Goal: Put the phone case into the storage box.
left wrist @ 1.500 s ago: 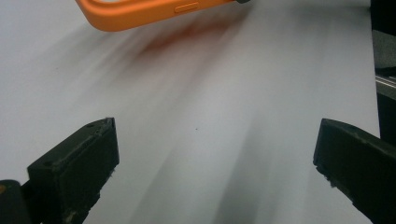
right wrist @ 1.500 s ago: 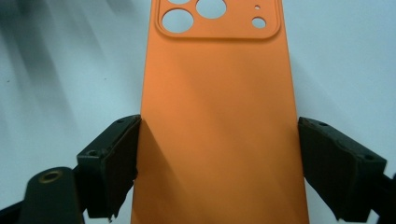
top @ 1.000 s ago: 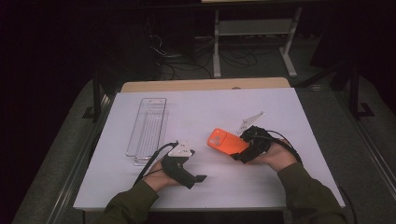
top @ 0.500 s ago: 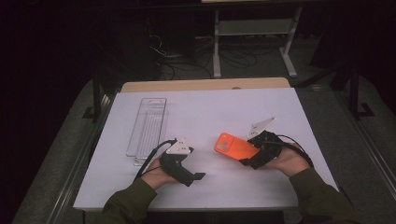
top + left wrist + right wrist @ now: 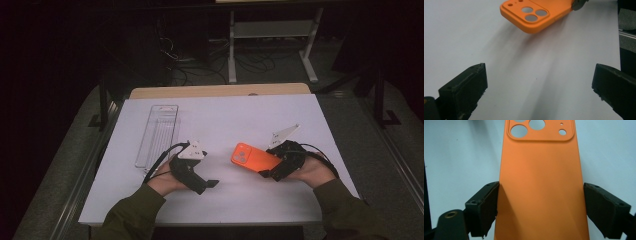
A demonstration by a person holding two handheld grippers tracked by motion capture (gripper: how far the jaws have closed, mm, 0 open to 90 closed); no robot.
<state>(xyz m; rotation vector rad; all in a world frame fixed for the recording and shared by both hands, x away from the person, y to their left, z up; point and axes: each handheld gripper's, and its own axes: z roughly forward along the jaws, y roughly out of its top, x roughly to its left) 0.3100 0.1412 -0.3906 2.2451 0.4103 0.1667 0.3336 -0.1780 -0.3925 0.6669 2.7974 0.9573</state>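
An orange phone case (image 5: 252, 158) with round camera holes is lifted off the white sheet (image 5: 225, 120), right of the middle. My right gripper (image 5: 267, 167) is shut on it, one pad against each long edge (image 5: 540, 182), the camera end pointing away from the hand. My left gripper (image 5: 209, 184) hovers over the sheet to the left, pointing toward the case. Its jaws stand wide open with bare sheet between them (image 5: 539, 85). The case's camera end (image 5: 536, 13) hangs ahead of the left gripper, apart from it.
A clear plastic tray (image 5: 157, 135) lies lengthwise on the sheet's left part. The sheet covers a wooden table (image 5: 215, 91) with metal rails along both sides. Behind it the dark floor holds cables and a white stand (image 5: 270, 45).
My right gripper has carried the orange case to the right and a little nearer the person. The left gripper has risen slightly in place, still open.
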